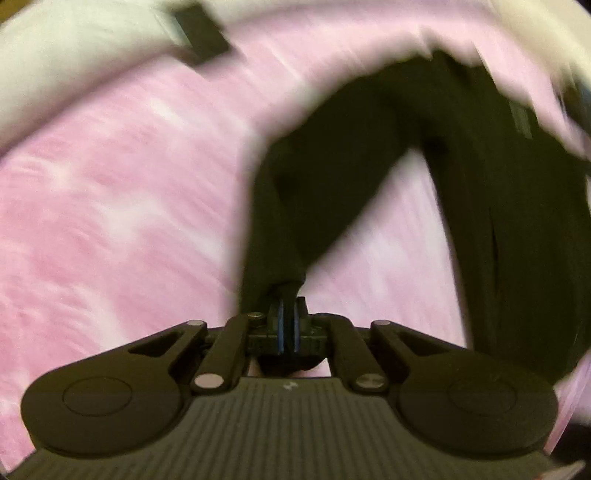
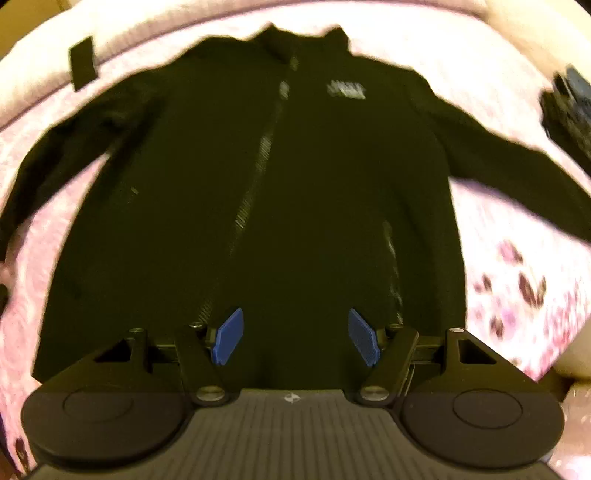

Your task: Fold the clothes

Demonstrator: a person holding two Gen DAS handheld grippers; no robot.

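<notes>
Left gripper [image 1: 289,314] pinches the jacket [image 2: 258,192] sleeve [image 1: 280,206] tight to fold it inward; right gripper [image 2: 295,336] hangs wide open and empty above the hem

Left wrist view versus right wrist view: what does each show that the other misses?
Only the left wrist view shows the left gripper shut on a sleeve end of the black jacket.

Only the right wrist view shows the right gripper open and empty above the jacket's hem, plus the whole front: zipper, white chest logo, both sleeves spread.

Both show the jacket, the pink cover and a small black rectangle on it.
</notes>
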